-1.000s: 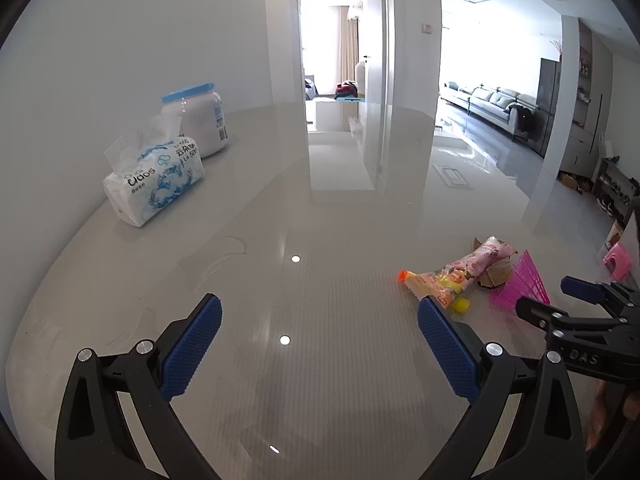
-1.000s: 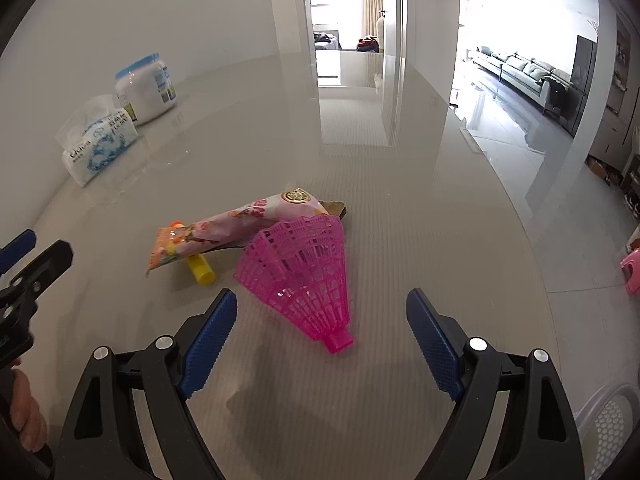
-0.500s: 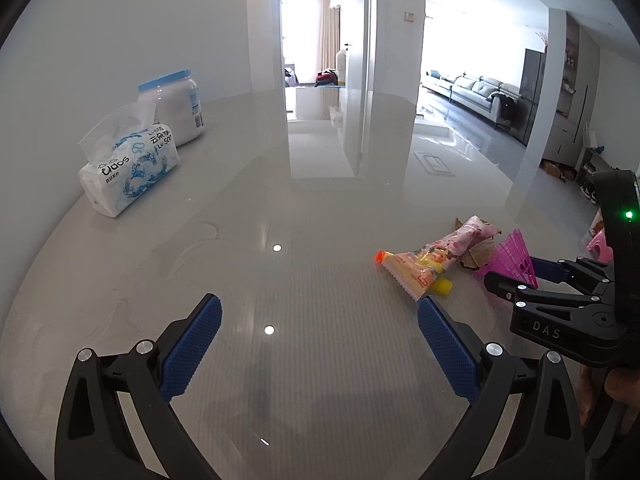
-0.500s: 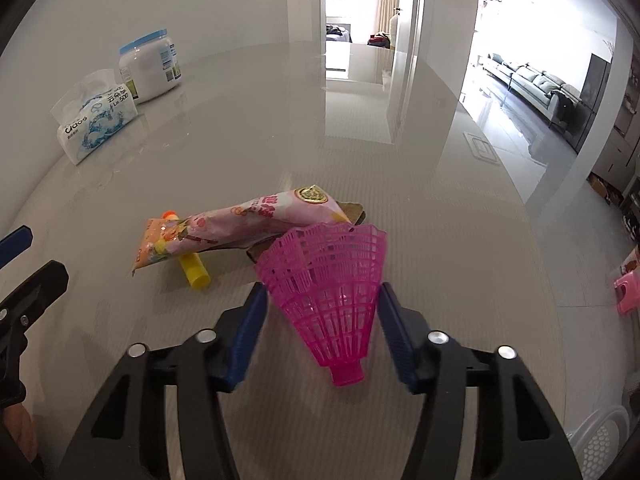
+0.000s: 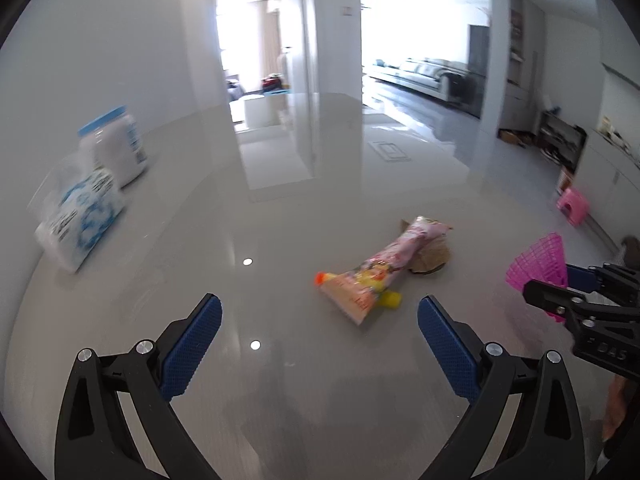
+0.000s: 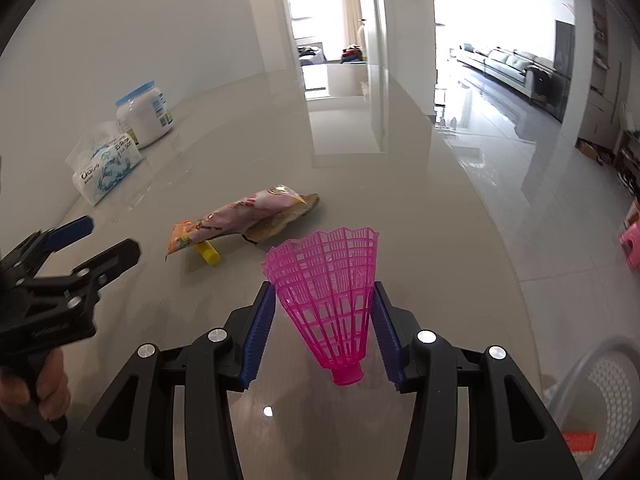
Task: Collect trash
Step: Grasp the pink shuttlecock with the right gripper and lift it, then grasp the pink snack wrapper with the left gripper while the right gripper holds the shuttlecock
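The right gripper point(image 6: 324, 328) has its jaws closing on a pink plastic mesh cone point(image 6: 326, 296), shaped like a shuttlecock skirt; the blue pads point(image 6: 260, 332) press against its two sides, the flared open rim stands out beyond the fingertips and the narrow stub end points back toward the camera, between the finger roots. The cone looks lifted off the glossy pale tabletop point(image 6: 420, 208), though how far I cannot tell. Ahead of these jaws and to their left lies the remaining trash: a long pink snack wrapper point(image 6: 240, 216) with an orange end, resting over a crumpled brown paper scrap point(image 6: 288, 220), with a small yellow cap-like piece point(image 6: 208, 254) touching the wrapper's near edge. Farther off to the left, by the wall, a tissue pack point(image 6: 106, 168) lies just beside a white jar with a blue lid point(image 6: 144, 116). At the lower right corner, beside the right-hand finger, curves the rim of a white perforated basket point(image 6: 600, 384). The left gripper point(image 5: 320, 320) hangs over the table with its jaws wide apart and nothing between them; the snack wrapper point(image 5: 384, 268) lies just ahead of the fingertips, nearer the right-hand finger, and the yellow piece point(image 5: 390, 300) sits close to that finger's tip. Well off to the right of these jaws the pink cone point(image 5: 538, 264) shows in the other gripper's hold. A hand point(image 6: 44, 388) grips the left tool's handle
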A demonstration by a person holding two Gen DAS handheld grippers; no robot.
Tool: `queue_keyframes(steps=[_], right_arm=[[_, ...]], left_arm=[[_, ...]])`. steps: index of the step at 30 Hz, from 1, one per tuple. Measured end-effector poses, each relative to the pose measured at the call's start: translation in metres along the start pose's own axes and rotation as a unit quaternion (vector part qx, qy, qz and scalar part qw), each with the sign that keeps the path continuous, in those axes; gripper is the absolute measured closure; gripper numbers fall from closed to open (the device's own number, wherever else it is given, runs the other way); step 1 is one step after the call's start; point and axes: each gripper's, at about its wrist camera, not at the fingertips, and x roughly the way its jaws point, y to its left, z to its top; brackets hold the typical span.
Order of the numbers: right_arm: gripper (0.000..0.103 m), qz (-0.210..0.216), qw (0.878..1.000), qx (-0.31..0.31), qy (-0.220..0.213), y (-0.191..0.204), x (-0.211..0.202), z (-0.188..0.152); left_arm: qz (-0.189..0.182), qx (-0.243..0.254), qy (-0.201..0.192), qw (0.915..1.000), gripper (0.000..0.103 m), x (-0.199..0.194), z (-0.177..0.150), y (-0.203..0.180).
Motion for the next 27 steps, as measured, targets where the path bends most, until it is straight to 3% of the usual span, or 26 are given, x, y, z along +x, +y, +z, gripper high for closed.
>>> queue_keyframes(steps=[3, 8, 19, 21, 25, 27], right_arm=[[0.056, -0.001, 1.000, 0.022, -0.008, -0.011, -0.020, -0.013], [0.056, 0.002, 0.999, 0.044, -0.012, -0.026, -0.047, -0.031], [0.056, 0.005, 0.999, 0.041, -0.013, -0.027, -0.064, -0.038], [0.056, 0.009, 0.999, 0.042, -0.010, -0.026, -0.062, -0.039], [0.056, 0.016, 0.999, 0.041, -0.007, -0.022, -0.062, -0.041], [0.056, 0.017, 0.999, 0.040, -0.007, -0.021, -0.063, -0.042]], left_arm=[[-0.022, 0.034, 0.014, 0.9991, 0.006, 0.016, 0.008, -0.011], [-0.054, 0.050, 0.036, 0.9966, 0.006, 0.040, 0.018, -0.017], [-0.056, 0.055, 0.058, 0.9952, 0.011, 0.079, 0.030, -0.018], [-0.059, 0.055, 0.062, 0.9948, 0.026, 0.082, 0.031, -0.021], [-0.066, 0.051, 0.071, 0.9940, 0.040, 0.088, 0.032, -0.023], [-0.069, 0.047, 0.076, 0.9936, 0.060, 0.090, 0.033, -0.023]])
